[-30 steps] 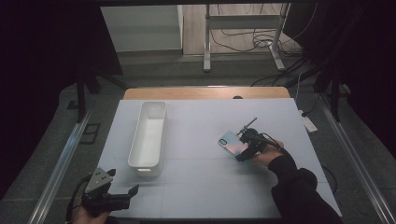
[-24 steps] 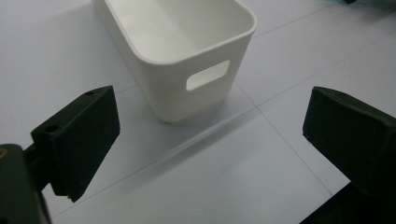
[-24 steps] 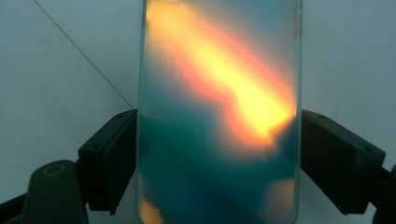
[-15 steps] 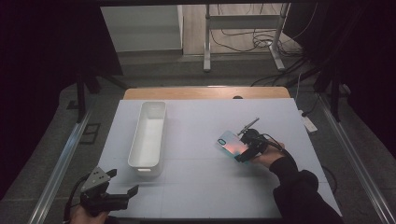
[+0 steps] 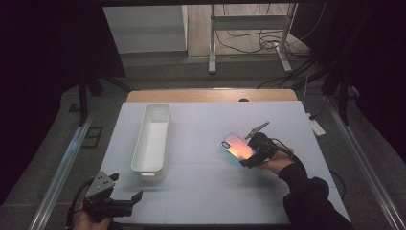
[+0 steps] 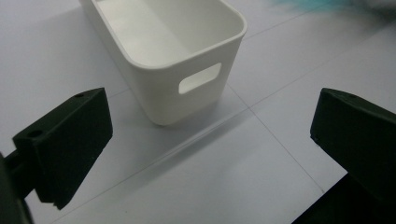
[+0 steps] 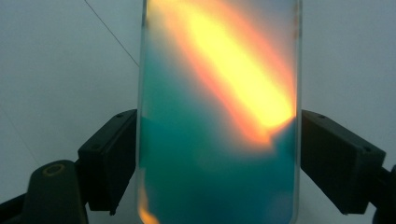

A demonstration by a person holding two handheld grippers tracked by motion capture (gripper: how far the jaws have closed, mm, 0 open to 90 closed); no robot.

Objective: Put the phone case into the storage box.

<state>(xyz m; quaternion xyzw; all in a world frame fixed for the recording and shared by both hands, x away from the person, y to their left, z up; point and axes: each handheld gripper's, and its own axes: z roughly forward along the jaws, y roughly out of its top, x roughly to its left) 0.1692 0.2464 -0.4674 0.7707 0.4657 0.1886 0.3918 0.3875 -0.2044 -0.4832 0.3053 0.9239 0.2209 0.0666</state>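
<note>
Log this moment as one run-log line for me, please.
right tool: shut on phone case, lifted | left tool: open, near table corner | white bin: empty

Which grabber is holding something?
The right gripper: its jaws pinch the shiny phone case. The left gripper is open and empty near the white bin.

Dim room, bright table (image 5: 206,191) — glaring phone case (image 7: 219,116) blurred.

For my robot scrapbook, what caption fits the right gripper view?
Right gripper clamps a shiny teal-and-orange phone case above the white table.
</note>
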